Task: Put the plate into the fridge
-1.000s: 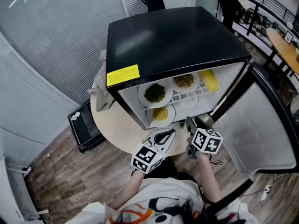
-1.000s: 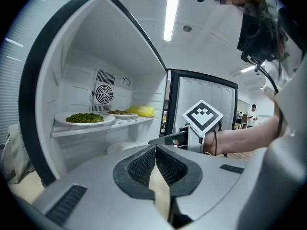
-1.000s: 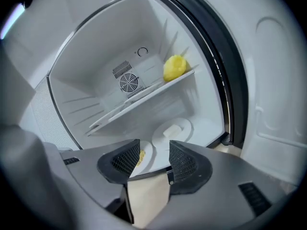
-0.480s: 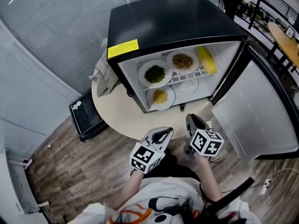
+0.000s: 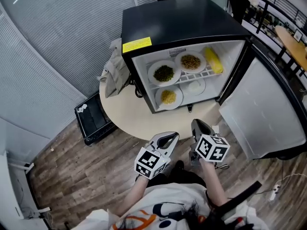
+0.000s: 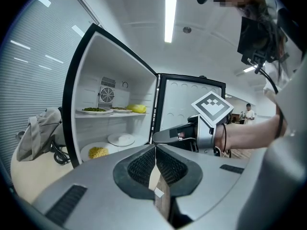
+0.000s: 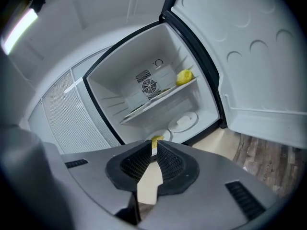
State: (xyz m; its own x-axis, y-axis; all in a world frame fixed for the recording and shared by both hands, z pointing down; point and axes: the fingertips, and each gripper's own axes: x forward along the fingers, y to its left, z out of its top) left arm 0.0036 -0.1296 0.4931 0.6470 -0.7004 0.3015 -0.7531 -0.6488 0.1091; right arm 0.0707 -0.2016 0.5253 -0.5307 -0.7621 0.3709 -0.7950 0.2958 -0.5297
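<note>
Head view shows 4 plates (image 5: 164, 74) inside the fridge (image 5: 182, 23). Left gripper (image 5: 173, 135) is pinched together and empty. Right gripper (image 5: 195, 123) has just been closing on nothing. Next, probably push the door (image 5: 259, 114) closed.

Head view looks steeply down; gripper views face the fridge (image 5: 182, 20) (all three share it).

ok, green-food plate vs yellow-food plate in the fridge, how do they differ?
Food: the green-food plate holds a dark green heap, the yellow-food plate a yellow one.
Level: the green-food plate sits on the wire shelf, the yellow-food plate below it on the floor of the fridge.
Neighbour: a brown-food plate beside the green-food plate, a white dish beside the yellow-food plate.
Shared: both round, white, towards the open fridge's left side.
</note>
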